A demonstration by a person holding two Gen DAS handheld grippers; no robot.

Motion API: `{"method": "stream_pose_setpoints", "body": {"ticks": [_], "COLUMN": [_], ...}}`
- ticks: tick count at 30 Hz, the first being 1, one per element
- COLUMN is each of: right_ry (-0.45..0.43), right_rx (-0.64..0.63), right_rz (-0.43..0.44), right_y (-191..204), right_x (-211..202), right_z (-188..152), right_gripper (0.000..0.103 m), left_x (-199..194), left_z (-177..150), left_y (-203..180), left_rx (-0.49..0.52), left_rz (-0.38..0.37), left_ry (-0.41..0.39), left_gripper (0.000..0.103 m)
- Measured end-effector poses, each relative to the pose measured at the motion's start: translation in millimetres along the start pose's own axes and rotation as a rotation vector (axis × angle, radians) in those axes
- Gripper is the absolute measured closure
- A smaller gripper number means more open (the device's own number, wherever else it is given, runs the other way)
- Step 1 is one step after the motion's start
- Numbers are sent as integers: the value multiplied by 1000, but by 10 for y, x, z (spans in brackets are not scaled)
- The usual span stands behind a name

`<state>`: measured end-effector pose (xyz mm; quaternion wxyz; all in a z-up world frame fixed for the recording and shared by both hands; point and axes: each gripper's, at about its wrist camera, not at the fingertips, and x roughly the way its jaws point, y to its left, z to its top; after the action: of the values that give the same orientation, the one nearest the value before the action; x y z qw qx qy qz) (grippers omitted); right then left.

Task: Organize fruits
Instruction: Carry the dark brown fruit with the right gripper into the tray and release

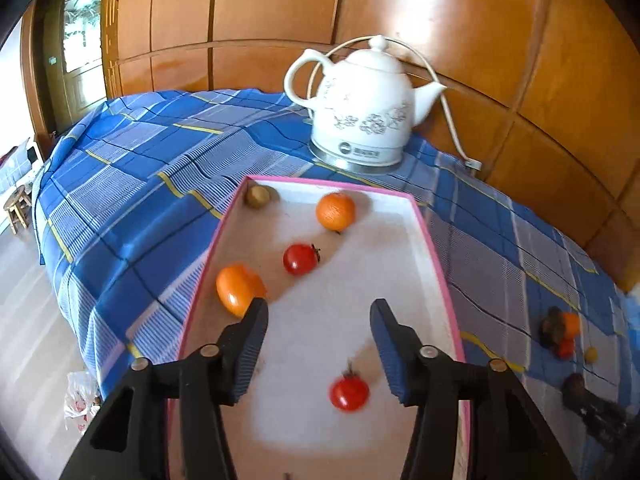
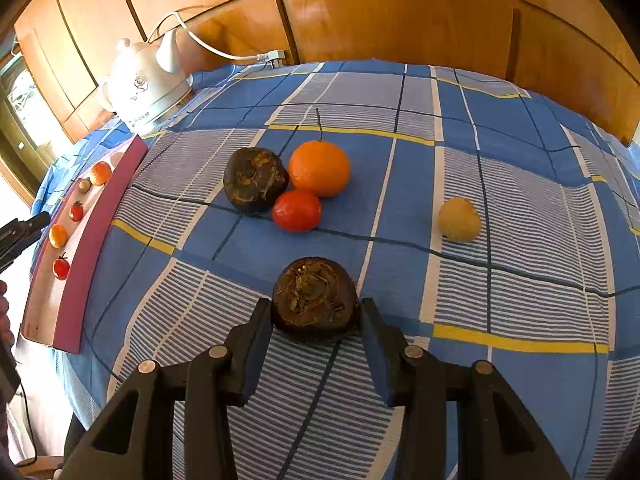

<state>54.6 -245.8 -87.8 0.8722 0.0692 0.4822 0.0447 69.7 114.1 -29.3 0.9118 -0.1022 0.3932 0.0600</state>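
My left gripper [image 1: 320, 312] hangs open over the pink-rimmed white tray [image 1: 434, 248]. A small red tomato [image 1: 349, 390] lies on the tray floor below the gap, touching neither finger. Farther in the tray are an orange tomato [image 1: 238, 289], another red tomato [image 1: 300, 259], an orange [image 1: 335, 211] and a small tan fruit [image 1: 258, 196]. My right gripper [image 2: 316, 314] is shut on a dark brown fruit [image 2: 315, 300] resting on the blue checked cloth [image 2: 520, 280]. Beyond it lie a second dark fruit [image 2: 254, 180], an orange [image 2: 319, 168], a red tomato [image 2: 297, 211] and a yellow fruit [image 2: 459, 219].
A white ceramic kettle [image 1: 362, 116] with its cord stands behind the tray against the wooden wall panels [image 1: 520, 40]. In the right wrist view the tray [image 2: 96, 240] sits at the table's left edge. The floor drops away beyond the cloth on the left.
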Motion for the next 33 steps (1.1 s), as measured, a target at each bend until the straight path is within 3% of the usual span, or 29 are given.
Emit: {"method": "stream_pose_setpoints", "body": {"ticks": [5,13,33], "right_ry": [-1,0,-30], "right_rx": [-5,-44,-52], "right_rz": [-1,-36,-63], "right_y": [6,68,99], "right_x": [-1,15,-12], "right_z": [-10,-33,-66], "right_gripper": [58,58,60], "left_x": [-149,-309,-327], "left_z": [-127,-241,-390], "left_y": [-116,-186,-76], "left_rx": [29,37,29], "left_rz": [-10,-16,4], "left_ry": [-10,-33,-9], "left_gripper": [48,36,35]}}
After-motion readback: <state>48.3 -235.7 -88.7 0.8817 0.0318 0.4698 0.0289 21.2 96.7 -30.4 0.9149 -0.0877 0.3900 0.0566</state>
